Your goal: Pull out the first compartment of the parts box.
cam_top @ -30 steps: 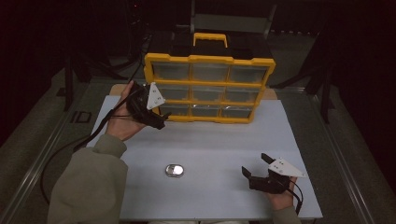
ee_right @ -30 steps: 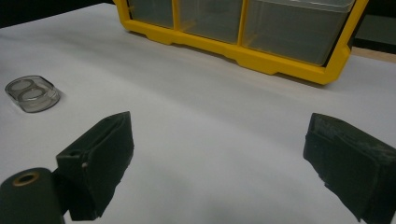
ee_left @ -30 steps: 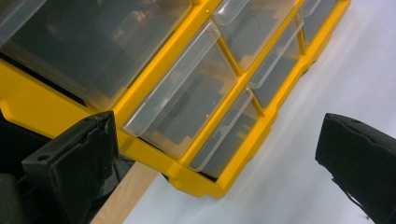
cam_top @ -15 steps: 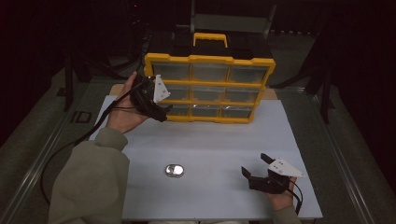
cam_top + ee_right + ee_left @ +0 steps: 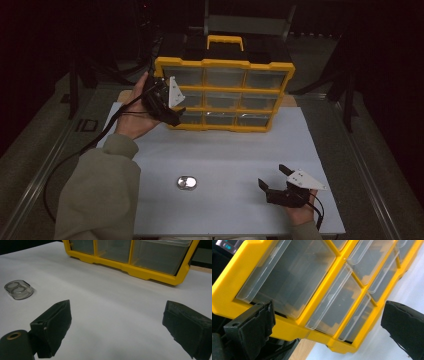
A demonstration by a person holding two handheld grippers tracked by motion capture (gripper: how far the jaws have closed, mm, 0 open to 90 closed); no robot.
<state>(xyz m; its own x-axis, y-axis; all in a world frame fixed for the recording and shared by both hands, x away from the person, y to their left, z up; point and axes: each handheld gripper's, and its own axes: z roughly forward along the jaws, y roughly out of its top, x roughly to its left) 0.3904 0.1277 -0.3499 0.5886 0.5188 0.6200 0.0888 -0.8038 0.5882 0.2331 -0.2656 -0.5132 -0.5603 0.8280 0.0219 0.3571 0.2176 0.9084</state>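
A person's left gripper (image 5: 172,114) hovers at the left end of a yellow drawer organizer (image 5: 224,95) standing at the far side of the white counter (image 5: 225,150), its jaws spread wide and holding nothing. In the left gripper view the jaws frame the bottom-left clear drawer (image 5: 287,280) of the cabinet, which is shut like its neighbours; one jaw sits just beside the yellow frame under that drawer, the other well out over the counter. The right gripper (image 5: 272,181) rests low at the near right of the counter, jaws likewise apart and empty, well away from the cabinet. A small clear lidded case (image 5: 186,182) lies on the counter near the middle, left of the right gripper and apart from both tools; the right gripper view shows it (image 5: 18,289) at far left.

The step in hand appears to be opening the bottom-left drawer. To do it well, the left gripper should probably level its tilt so both jaws meet the drawer's clear lip squarely, close on that lip rather than on the yellow frame, then draw straight toward the near edge. The cabinet looks light enough to slide on the smooth sheet, so a slow, even pull seems wise, and the idle right gripper could steady the frame if it shifts.
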